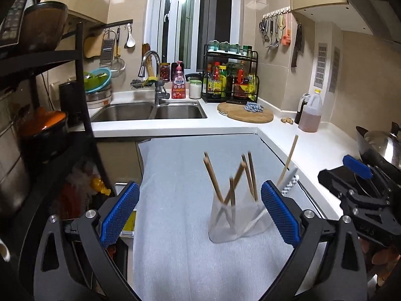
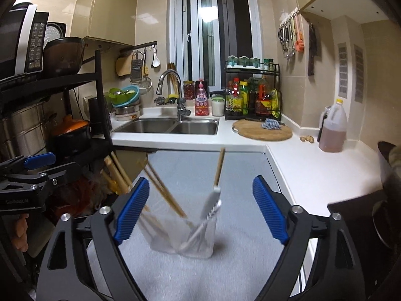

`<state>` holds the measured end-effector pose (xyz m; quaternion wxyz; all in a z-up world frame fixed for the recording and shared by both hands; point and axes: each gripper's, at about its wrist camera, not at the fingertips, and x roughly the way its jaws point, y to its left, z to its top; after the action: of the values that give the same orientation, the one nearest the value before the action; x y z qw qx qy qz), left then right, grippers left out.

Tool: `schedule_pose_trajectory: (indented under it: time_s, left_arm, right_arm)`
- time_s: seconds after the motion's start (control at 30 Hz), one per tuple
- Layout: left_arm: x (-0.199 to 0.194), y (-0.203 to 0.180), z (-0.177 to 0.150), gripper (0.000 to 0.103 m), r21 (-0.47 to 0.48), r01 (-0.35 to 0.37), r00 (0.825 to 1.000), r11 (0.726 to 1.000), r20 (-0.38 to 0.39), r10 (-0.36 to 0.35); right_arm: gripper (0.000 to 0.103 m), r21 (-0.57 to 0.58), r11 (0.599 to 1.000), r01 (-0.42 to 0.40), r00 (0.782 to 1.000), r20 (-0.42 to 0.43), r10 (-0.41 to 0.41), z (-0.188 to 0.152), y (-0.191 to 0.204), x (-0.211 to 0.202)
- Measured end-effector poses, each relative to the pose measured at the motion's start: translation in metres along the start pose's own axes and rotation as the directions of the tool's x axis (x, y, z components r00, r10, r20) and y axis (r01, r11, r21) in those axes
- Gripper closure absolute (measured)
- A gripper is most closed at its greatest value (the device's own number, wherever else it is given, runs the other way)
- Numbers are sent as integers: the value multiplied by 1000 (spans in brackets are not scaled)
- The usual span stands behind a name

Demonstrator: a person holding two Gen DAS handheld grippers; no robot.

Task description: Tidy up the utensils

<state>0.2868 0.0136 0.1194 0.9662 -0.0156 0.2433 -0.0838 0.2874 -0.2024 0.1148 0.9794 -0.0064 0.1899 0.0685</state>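
Note:
A translucent holder (image 1: 235, 223) stands on a grey-blue mat (image 1: 175, 165) with several wooden chopsticks (image 1: 213, 178) leaning in it. A white-handled brush (image 1: 288, 179) and one more chopstick (image 1: 290, 155) poke up behind my left gripper's right pad. My left gripper (image 1: 200, 188) is open; the holder sits ahead between its fingers, untouched. In the right wrist view the same holder (image 2: 190, 240) shows blurred chopsticks (image 2: 163, 190) and the brush (image 2: 208, 208). My right gripper (image 2: 200, 180) is open around it, its pads apart from the holder.
A double sink (image 1: 150, 111) and tap lie behind the mat. A round cutting board (image 1: 245, 113), a condiment rack (image 1: 230, 80) and an oil jug (image 1: 310, 115) stand on the white counter. A black shelf rack (image 1: 82, 100) with pots flanks the left; a steel pot (image 1: 381, 145) sits right.

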Motion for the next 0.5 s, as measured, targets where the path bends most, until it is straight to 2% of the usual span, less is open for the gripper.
schedule_pose_trajectory:
  time_s: [0.23, 0.5]
  left_arm:
    - [-13, -9, -37, 8, 2, -7, 1000, 1000, 0, 7]
    - [-16, -19, -70, 8, 37, -11, 1000, 999, -26, 12]
  right_arm:
    - [14, -3, 995, 98, 994, -48, -98, -54, 8, -19]
    - [14, 42, 992, 123, 987, -108, -118, -88, 6, -24]
